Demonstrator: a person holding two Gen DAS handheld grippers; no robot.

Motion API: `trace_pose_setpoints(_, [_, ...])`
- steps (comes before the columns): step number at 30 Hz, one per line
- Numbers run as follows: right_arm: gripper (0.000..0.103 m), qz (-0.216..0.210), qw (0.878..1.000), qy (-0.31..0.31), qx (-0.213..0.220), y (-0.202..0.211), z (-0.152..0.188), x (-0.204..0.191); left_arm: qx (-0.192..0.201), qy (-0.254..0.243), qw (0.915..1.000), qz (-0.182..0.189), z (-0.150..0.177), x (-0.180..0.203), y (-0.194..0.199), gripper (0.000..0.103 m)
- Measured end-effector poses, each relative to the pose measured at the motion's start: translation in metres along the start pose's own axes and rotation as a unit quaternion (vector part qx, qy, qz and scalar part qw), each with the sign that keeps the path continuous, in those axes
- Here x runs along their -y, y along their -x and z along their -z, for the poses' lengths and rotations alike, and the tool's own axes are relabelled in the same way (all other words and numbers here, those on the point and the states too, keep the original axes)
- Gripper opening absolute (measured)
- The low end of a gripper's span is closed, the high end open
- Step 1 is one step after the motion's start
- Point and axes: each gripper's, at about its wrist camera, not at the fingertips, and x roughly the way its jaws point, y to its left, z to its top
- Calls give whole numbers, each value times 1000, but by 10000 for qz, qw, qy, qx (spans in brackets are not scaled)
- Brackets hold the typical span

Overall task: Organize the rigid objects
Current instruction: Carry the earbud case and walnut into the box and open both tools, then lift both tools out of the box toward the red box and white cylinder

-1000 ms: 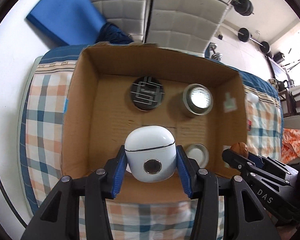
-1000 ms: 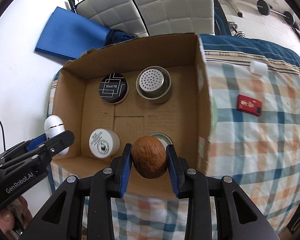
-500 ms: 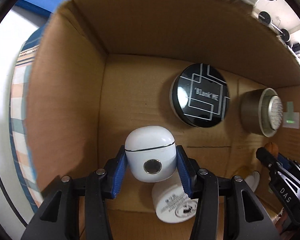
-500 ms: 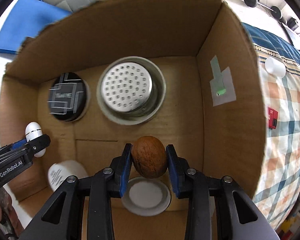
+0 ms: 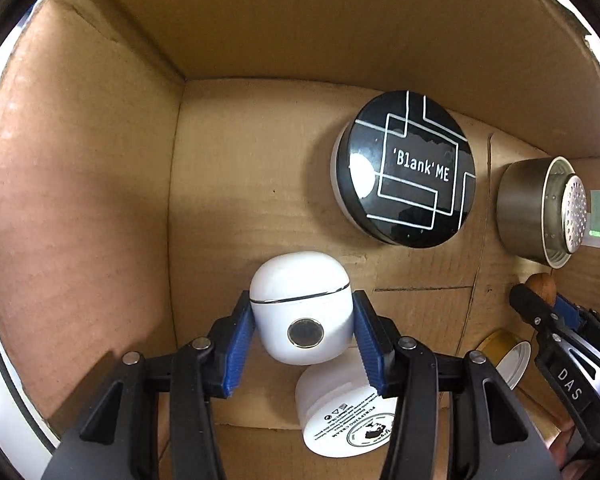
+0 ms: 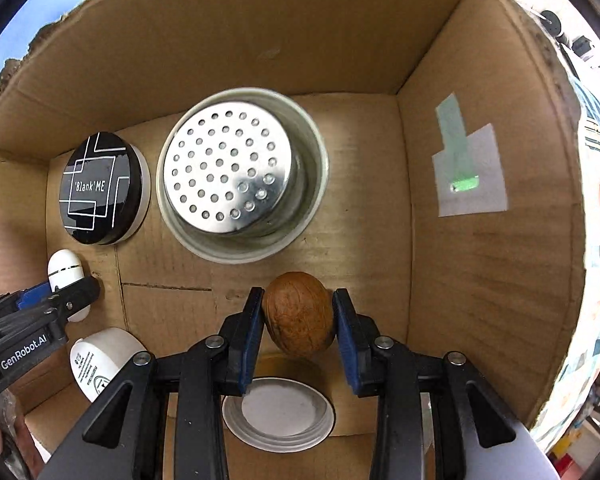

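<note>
My left gripper (image 5: pixel 303 322) is shut on a white earbud case (image 5: pixel 300 304) and holds it low inside the cardboard box (image 5: pixel 100 168), near its left wall. My right gripper (image 6: pixel 298 316) is shut on a brown walnut (image 6: pixel 298 314) inside the same box (image 6: pixel 480 280), towards its right side. The left gripper with the earbud case (image 6: pixel 64 268) shows at the left in the right wrist view. The right gripper with the walnut (image 5: pixel 542 286) shows at the right in the left wrist view.
On the box floor lie a black round tin (image 5: pixel 410 170) (image 6: pixel 100 188), a perforated metal cup (image 6: pixel 236 172) (image 5: pixel 540 210), a white cream jar (image 5: pixel 346 414) (image 6: pixel 100 360) and a white-lidded round tin (image 6: pixel 278 414) (image 5: pixel 504 354). A taped label (image 6: pixel 468 176) sticks to the right wall.
Both grippers have moved down and forward from above the box's near edge deep into the box, each still holding its object. The box floor and its items loom larger.
</note>
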Motion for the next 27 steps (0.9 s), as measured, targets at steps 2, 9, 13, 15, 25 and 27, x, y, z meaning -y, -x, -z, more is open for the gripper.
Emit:
trace_pose_setpoints(2, [48,39,10000,44,-31,-1,-2,-5,-52,73,9999,49,0,-1,-1,46])
trace_pose_setpoints(9, [61,8,9999,160,11,7,-2,-15,69,221,9997,76,10,-8,11,54])
trace_pose_setpoints(13, [67,-5,9997,240,67,19,1,-19,252,226,9994,32,16,-8,29,69])
trace_pose_setpoints(15, [75,-16,9996,280,98,24,5,-24,372,220,9990,60,21,-7,39,76])
trace_pose_setpoints(25, [100,50,9987,390,317,57,45,-28,846,64,9964,-97,61,7,81,92])
trace_pose_setpoints(27, [102,45,9984,396,394,66,49,-25,989,52,9950,-102,68,4,94,92])
